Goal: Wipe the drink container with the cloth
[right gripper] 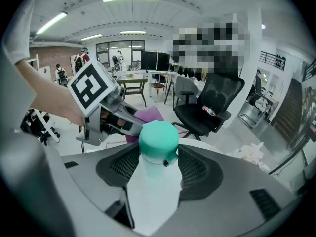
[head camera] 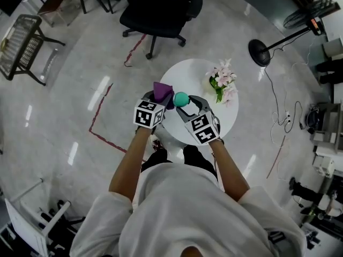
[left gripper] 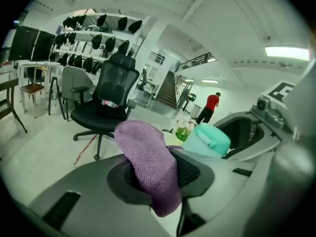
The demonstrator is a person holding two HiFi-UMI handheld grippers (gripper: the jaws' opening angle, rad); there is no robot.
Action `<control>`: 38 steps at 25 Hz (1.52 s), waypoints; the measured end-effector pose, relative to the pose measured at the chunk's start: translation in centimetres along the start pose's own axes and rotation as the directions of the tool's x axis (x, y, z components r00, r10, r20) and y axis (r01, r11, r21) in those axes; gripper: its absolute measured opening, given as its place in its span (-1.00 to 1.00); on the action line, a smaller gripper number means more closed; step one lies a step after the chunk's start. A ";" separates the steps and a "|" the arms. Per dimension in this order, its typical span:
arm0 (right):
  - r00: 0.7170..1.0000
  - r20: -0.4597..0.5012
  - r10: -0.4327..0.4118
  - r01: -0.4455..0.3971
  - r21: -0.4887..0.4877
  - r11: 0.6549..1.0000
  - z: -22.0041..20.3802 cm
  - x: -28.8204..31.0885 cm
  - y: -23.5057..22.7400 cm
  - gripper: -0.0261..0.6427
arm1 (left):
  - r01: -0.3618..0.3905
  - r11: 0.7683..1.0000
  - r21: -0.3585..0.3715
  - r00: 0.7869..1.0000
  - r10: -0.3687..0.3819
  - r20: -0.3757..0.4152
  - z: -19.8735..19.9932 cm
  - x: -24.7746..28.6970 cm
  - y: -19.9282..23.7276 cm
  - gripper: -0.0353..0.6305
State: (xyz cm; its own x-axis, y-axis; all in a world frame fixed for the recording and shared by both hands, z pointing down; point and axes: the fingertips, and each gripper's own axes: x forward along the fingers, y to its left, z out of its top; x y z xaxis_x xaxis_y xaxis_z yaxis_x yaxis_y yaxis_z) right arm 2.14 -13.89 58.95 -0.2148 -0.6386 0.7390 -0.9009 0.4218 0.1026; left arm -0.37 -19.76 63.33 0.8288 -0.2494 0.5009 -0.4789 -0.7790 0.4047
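The left gripper (left gripper: pixel 160 174) is clenching the cloth (head camera: pixel 162 92) at nine o'clock of the bottle (head camera: pixel 180 98), which the right gripper (right gripper: pixel 157 169) is grasping. Wiping is seemingly just beginning; the cloth needs pressing on.

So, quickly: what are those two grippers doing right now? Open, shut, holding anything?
Left gripper: jaws shut on the purple cloth.
Right gripper: jaws shut on the teal-lidded drink container.
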 end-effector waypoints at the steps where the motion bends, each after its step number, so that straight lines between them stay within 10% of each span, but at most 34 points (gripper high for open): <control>1: 1.000 -0.001 -0.007 0.007 0.009 1.000 0.1 0.1 0.0 -0.14 | 0.004 1.000 -0.005 1.000 -0.004 -0.007 -0.4 0.5 0.4 -0.53; 19: 0.997 -0.070 0.034 -0.033 0.015 0.999 -1.3 0.7 -0.3 -0.14 | -0.060 0.998 0.026 0.977 0.065 -0.206 -9.7 7.9 5.2 -0.53; 28: 0.979 -0.032 0.202 -0.203 -0.074 0.976 -3.4 -0.7 -2.0 -0.06 | -0.280 0.960 -0.019 0.958 0.278 -0.073 -7.7 4.1 6.1 -0.53; 34: 0.897 0.050 0.439 -0.410 -0.276 0.869 -0.5 -2.3 -2.9 -0.05 | -0.426 0.884 -0.190 0.896 0.441 0.043 -4.8 -2.8 3.8 -0.53; 38: 0.798 0.026 0.602 -0.517 -0.485 0.706 0.8 -3.9 -3.3 -0.03 | -0.487 0.844 -0.226 0.846 0.520 0.117 -2.0 -5.8 0.6 -0.53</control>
State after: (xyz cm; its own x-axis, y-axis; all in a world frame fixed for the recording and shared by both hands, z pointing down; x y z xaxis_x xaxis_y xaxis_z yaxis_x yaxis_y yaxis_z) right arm 5.66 -13.35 55.16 -0.7236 -0.2723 0.6343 -0.3418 0.9397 0.0135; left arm -6.09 -17.65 62.23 0.4860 -0.6832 0.5450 -0.8732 -0.4056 0.2702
